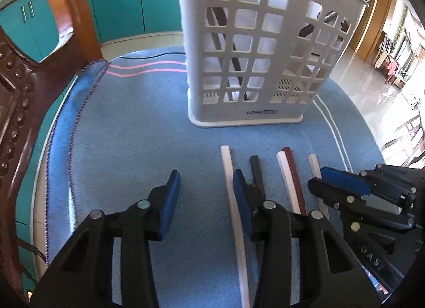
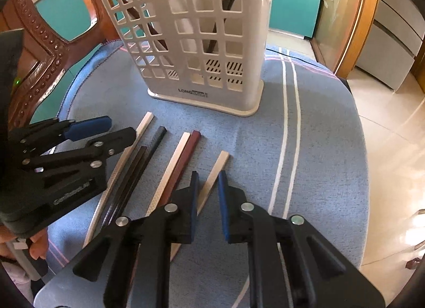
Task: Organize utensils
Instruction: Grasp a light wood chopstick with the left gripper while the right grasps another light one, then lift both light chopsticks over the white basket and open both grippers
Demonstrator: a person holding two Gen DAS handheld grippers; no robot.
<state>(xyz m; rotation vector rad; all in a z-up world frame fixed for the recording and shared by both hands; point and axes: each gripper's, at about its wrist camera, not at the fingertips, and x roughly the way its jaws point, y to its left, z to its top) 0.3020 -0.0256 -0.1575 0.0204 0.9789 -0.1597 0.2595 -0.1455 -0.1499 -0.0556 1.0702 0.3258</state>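
Several chopsticks, white, black and maroon, lie side by side on the blue cloth (image 1: 132, 135) in front of a white perforated holder (image 1: 252, 42) with dark chopsticks standing inside. My left gripper (image 1: 207, 183) is open over the cloth. The leftmost white chopstick (image 1: 225, 159) runs along the inside of its right pad, and a black chopstick (image 1: 255, 164) lies just outside. My right gripper (image 2: 208, 188) has its pads close together, with the rightmost white chopstick (image 2: 223, 159) lying slantwise in the narrow gap, pads not touching it. The maroon chopstick (image 2: 195, 138) lies to its left. The holder (image 2: 186, 42) stands just beyond.
The cloth covers a round table whose edge (image 2: 358, 148) drops to a shiny tiled floor on the right. A carved wooden chair back (image 1: 61, 15) rises at the far left, with teal cabinets (image 1: 119, 2) behind. A hand (image 2: 37, 247) holds the left gripper (image 2: 120, 128).
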